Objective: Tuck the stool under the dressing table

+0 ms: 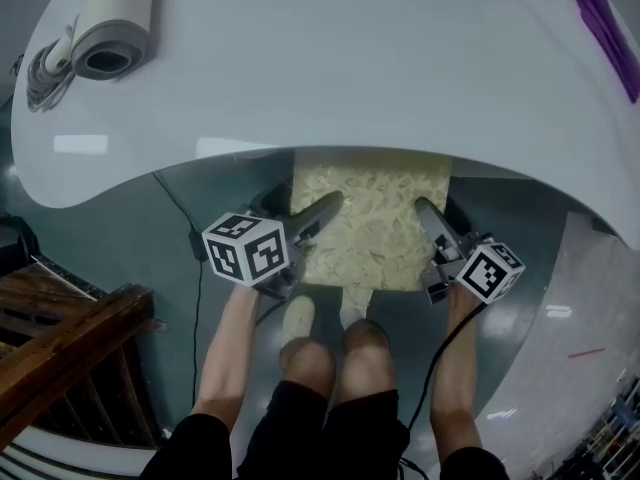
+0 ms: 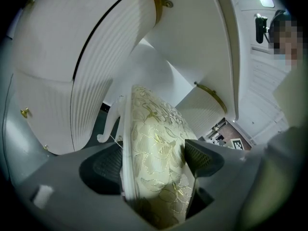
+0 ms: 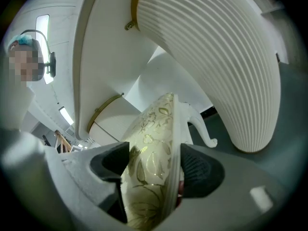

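Observation:
The stool [image 1: 370, 228] has a cream cushion with a gold leaf pattern and a white frame. Its far part lies under the curved edge of the white dressing table [image 1: 350, 78]. My left gripper [image 1: 318, 213] clamps the seat's left side and my right gripper [image 1: 430, 213] clamps its right side. In the left gripper view the cushion [image 2: 154, 134] fills the gap between the dark pads [image 2: 202, 158], and the gripper [image 2: 154, 160] is shut on it. In the right gripper view the seat edge [image 3: 154, 143] is likewise pinched by the gripper [image 3: 154, 165]. A curled white stool leg [image 3: 204, 129] shows beyond.
On the tabletop lie a grey-white roll [image 1: 110, 28], a cable bundle [image 1: 40, 68] and a purple item [image 1: 605, 23]. The table's fluted pedestals [image 2: 96, 71] [image 3: 226, 57] flank the stool. Dark wooden furniture [image 1: 70, 348] stands at the left. The person's feet [image 1: 330, 338] are just behind the stool.

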The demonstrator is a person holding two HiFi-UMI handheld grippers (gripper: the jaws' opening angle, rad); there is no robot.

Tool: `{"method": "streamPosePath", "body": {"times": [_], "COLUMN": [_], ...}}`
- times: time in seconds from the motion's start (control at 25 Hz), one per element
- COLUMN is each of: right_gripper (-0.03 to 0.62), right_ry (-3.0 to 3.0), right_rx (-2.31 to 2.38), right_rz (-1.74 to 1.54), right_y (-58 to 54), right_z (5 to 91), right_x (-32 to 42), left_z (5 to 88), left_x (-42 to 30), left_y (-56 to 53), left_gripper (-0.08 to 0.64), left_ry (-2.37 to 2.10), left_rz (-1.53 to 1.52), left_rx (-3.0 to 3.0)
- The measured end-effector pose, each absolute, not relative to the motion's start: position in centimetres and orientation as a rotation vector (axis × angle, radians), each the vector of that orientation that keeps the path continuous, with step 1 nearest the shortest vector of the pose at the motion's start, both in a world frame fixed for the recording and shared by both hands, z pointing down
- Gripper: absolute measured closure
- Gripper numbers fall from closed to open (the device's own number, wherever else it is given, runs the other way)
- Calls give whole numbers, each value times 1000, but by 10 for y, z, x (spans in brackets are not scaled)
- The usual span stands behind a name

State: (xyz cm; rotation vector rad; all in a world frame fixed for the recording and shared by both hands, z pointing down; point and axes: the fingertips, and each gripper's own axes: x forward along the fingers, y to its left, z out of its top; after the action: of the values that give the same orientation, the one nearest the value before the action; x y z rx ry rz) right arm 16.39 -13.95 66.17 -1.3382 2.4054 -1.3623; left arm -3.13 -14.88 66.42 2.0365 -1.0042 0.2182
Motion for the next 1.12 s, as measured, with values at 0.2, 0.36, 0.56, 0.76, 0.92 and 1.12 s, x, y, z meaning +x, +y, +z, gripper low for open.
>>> {"method": "streamPosePath", "body": {"times": [0.2, 0.36, 0.56, 0.76, 0.92, 1.12], "right_gripper": [258, 257, 256, 256, 256, 256], "right_ry": [2422, 2415, 2421, 2409, 2383, 2359], "right_rx": [-1319, -1320, -1319, -1304, -1312, -1340], "right_rz": [-1337, -1346, -1368, -1383, -1404, -1440], "right_y": [-139, -137, -136, -136, -135, -136], "right_z": [654, 661, 668, 672, 679, 681], "right_x": [161, 163, 165, 164, 167, 169], "left_z": [657, 664, 669, 677, 680, 683], "left_x": [-34, -32, -32, -31, -28, -26], "left_y": [-147, -146, -145, -145, -147, -148], "left_gripper": [144, 144, 144, 144, 144, 144], "left_ry": [-1012, -1004, -995, -988, -980, -943], "left_rz": [198, 200, 198, 198, 208, 217], "left_rx": [2047, 2046, 2028, 2020, 2020, 1992]}}
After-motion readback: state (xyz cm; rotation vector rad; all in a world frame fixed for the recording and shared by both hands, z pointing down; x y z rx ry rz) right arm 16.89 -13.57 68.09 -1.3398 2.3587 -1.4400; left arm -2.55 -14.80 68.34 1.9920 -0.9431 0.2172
